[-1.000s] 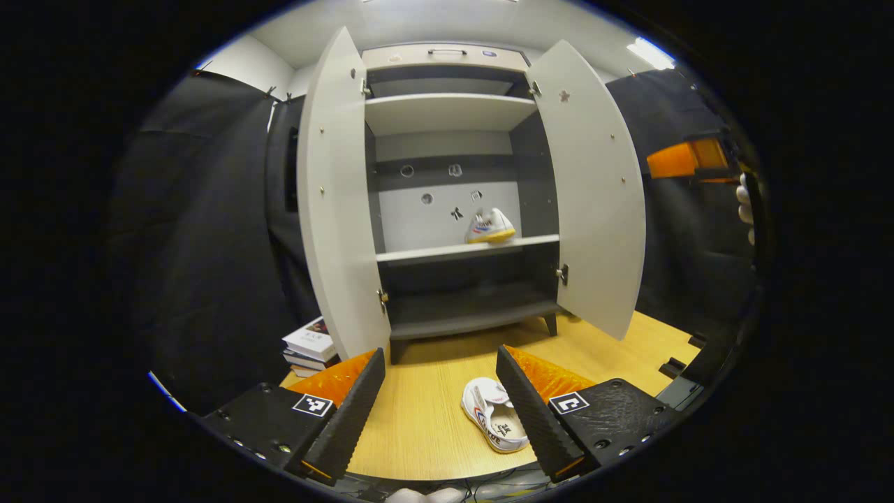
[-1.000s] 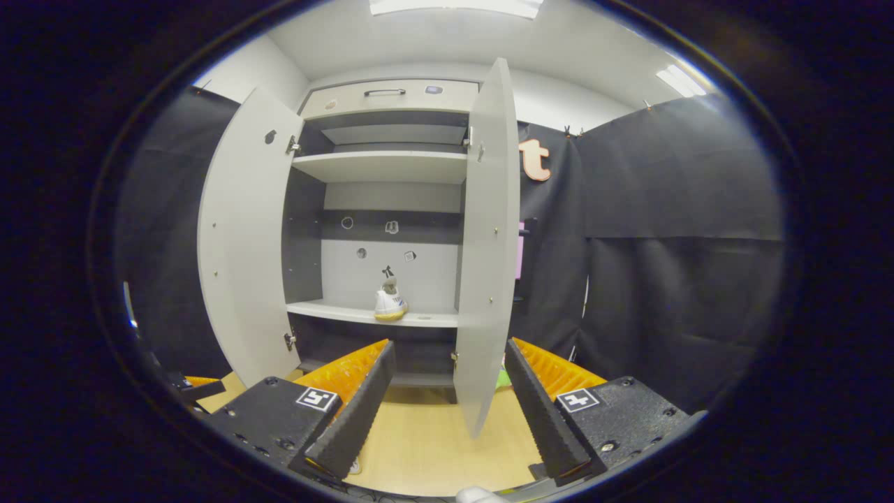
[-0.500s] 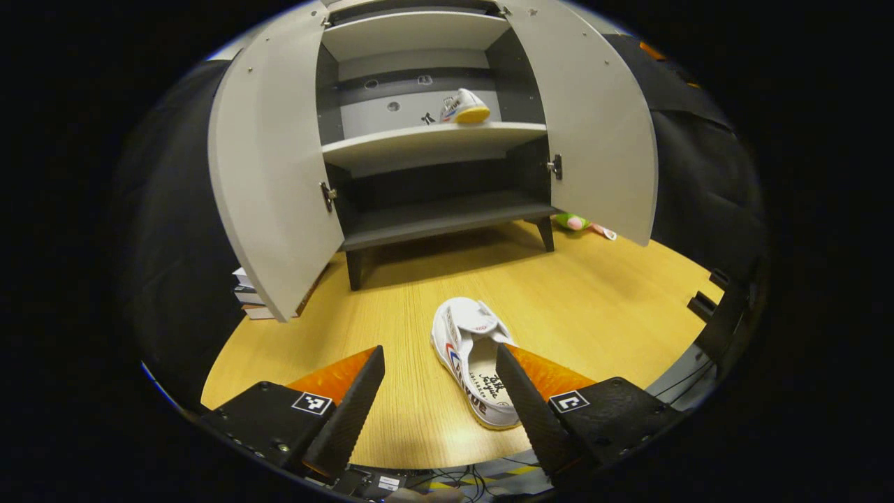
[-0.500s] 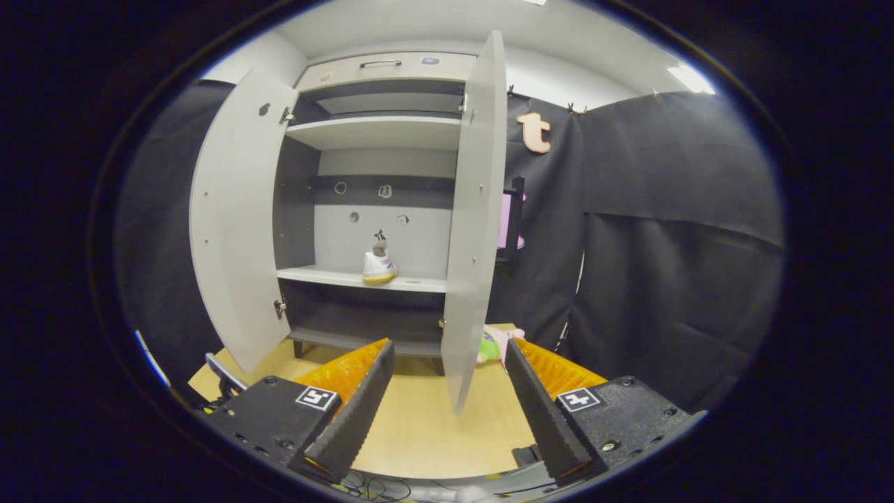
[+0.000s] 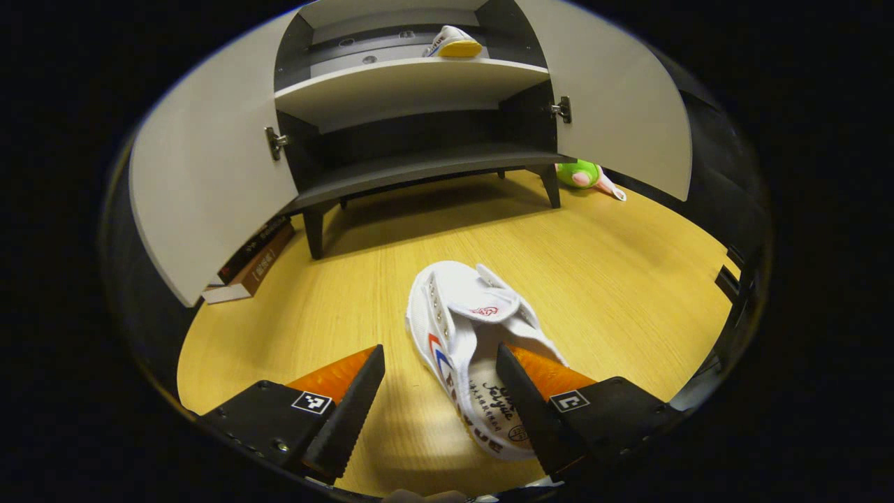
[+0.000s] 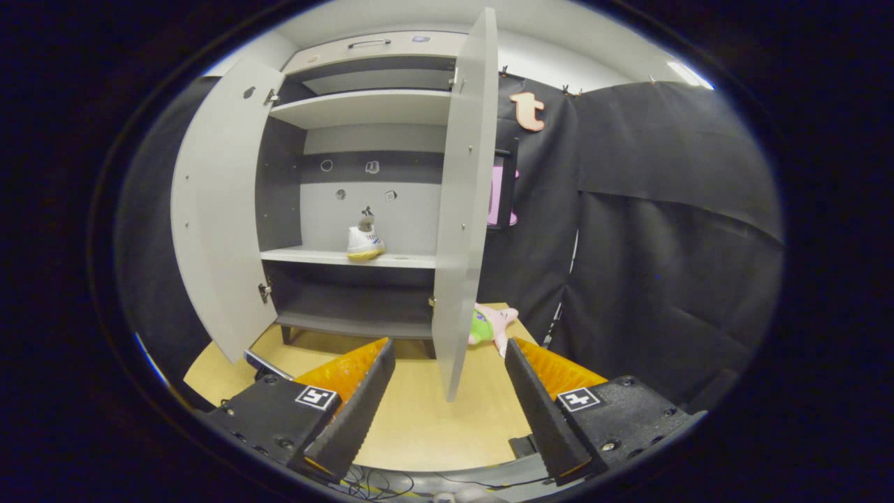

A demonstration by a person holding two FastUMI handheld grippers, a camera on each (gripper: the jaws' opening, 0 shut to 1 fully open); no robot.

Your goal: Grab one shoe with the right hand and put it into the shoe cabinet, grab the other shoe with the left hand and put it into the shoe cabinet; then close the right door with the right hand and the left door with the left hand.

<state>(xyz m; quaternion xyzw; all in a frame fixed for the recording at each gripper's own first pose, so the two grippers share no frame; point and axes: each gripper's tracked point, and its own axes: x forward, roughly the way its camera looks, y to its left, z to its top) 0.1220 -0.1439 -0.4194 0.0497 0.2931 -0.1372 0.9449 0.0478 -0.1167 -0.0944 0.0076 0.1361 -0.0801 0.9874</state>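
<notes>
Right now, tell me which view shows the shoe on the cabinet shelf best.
The right gripper view: the shelved shoe sits near the middle, heel toward the camera, on the middle shelf. The left gripper view catches that shoe at its top edge, small and side-on.

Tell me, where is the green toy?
In the left gripper view the green toy lies on the wooden table, just right of the cabinet's right leg and below its open right door.

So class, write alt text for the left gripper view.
The open left gripper hangs over a white shoe on the wooden table. Beyond, the shoe cabinet stands with both doors open, another shoe on its shelf.
</notes>
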